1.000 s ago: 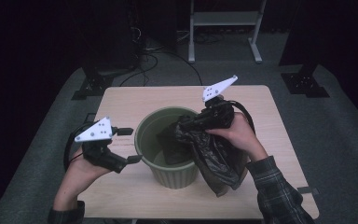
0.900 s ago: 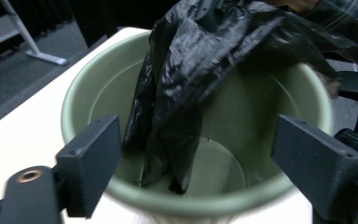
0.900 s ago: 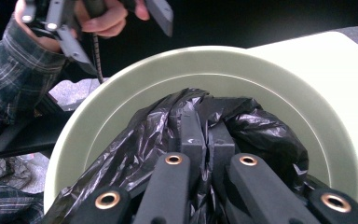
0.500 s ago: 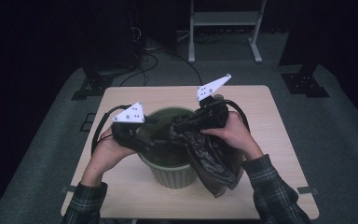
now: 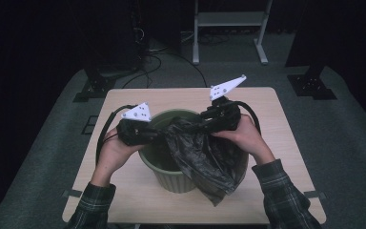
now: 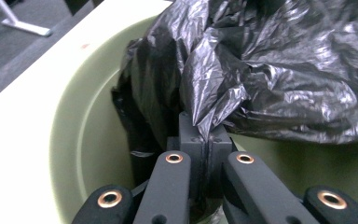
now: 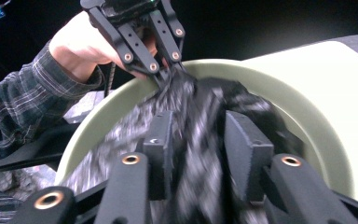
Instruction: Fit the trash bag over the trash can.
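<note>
1. A dark room is surrounding a pale wooden table (image 5: 286,191), which is filling the lower centre of the high view, with a white stand (image 5: 228,28) waiting at the top of the frame and cables trailing across the grey floor behind.
2. Nearest us, at the bottom edge, two plaid sleeves are coming in, and between them a green bin (image 5: 176,179) is sitting at the table's centre.
3. The black bin bag (image 5: 209,164) is hanging half inside the bin and half spilling over its lower right rim, crumpled and glossy.
4. The left gripper (image 5: 159,135), centre left, is clamping hard: in the left gripper view its jaws are meeting on a pinched fold of the bag (image 6: 205,116), having just been closing.
5. The right gripper (image 5: 198,125), just right of centre, is loosening: in the right gripper view its jaws have just been opening, and the blurred film is running between them without either pad (image 7: 247,154) clearly pressing it, so it is looking released.
6. My read on handling: this film is looking featherlight, limp and slippery, so it will be sagging wherever it is unsupported and may be tearing under a sharp tug.
7. The best hold is looking like the hem of the bag's mouth, gathered into a doubled fold, with each gripper taking an opposite side to spread it over the rim.
</note>
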`<action>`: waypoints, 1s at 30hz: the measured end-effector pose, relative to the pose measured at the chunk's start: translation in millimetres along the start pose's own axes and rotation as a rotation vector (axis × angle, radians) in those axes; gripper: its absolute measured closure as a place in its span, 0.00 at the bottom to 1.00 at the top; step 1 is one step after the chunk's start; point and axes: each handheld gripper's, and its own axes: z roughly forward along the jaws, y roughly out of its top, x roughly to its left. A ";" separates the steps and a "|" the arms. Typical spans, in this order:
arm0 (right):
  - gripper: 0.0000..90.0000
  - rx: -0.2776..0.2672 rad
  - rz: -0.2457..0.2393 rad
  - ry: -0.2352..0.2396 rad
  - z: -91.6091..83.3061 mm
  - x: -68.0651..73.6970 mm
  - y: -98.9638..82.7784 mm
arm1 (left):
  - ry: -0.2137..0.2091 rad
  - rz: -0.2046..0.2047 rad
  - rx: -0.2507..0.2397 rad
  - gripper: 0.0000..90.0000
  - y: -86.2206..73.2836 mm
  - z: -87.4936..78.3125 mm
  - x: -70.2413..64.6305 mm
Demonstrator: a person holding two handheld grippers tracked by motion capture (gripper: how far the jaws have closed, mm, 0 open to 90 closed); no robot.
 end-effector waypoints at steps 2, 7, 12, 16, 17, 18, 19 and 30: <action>0.67 -0.010 0.005 -0.029 -11.4 -0.5 -5.7 | 0.013 -0.017 -0.005 0.99 -1.1 -1.8 1.4; 0.66 -0.033 0.016 -0.075 -38.9 -0.1 -21.4 | 0.039 -0.038 0.002 0.99 -3.7 -3.7 5.2; 0.65 -0.057 0.052 -0.144 -73.9 0.5 -45.7 | 0.055 -0.055 0.008 0.99 -7.1 -3.9 7.5; 0.65 -0.068 0.076 -0.181 -95.1 3.7 -65.5 | 0.071 -0.068 0.008 0.99 -8.1 -5.2 8.8; 0.65 -0.069 0.081 -0.190 -99.2 4.8 -70.1 | 0.074 -0.072 0.009 0.99 -8.3 -5.7 9.4; 0.65 -0.071 0.088 -0.195 -103.3 6.0 -75.7 | 0.076 -0.072 0.011 0.99 -8.3 -6.1 9.9; 0.65 -0.070 0.096 -0.201 -105.4 6.9 -78.9 | 0.080 -0.077 0.011 0.99 -8.5 -6.4 10.0; 0.65 -0.065 0.141 -0.223 -111.3 9.3 -111.3 | 0.091 -0.098 0.007 0.99 -12.0 -8.5 13.3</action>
